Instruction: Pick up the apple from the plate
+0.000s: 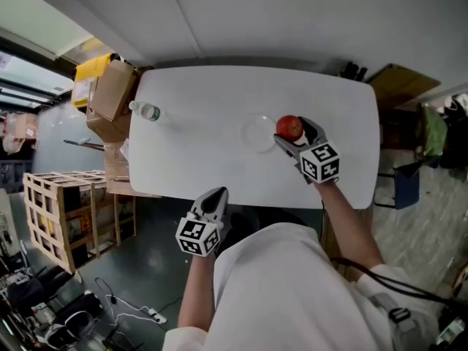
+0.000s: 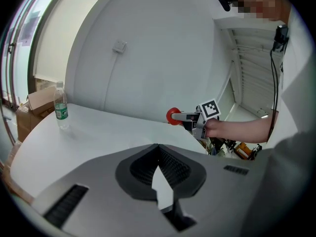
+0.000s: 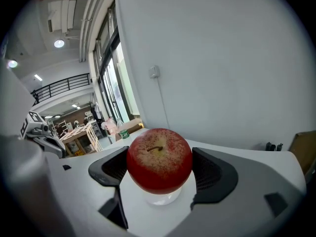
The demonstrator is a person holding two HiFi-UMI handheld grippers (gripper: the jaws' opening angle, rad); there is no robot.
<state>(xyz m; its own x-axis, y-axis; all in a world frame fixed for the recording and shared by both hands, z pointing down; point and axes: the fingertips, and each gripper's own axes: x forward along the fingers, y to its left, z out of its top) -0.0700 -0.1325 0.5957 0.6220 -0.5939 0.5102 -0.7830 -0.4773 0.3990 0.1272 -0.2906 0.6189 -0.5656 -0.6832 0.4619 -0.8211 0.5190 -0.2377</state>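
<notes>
A red apple [image 1: 289, 127] sits between the jaws of my right gripper [image 1: 294, 134], which is shut on it, just right of a small clear plate [image 1: 257, 133] on the white table [image 1: 205, 159]. In the right gripper view the apple [image 3: 159, 158] fills the gap between both dark pads, stem up, with the plate [image 3: 161, 198] showing just beneath it. My left gripper [image 1: 214, 199] hangs off the table's near edge with its jaws together and nothing in them. From the left gripper view [image 2: 158, 147] the apple [image 2: 173, 115] shows far off.
A water bottle [image 1: 146, 112] stands at the table's far left corner. Cardboard boxes [image 1: 111, 97] and a wooden crate [image 1: 62, 210] sit on the floor to the left. A wall runs along the table's far side.
</notes>
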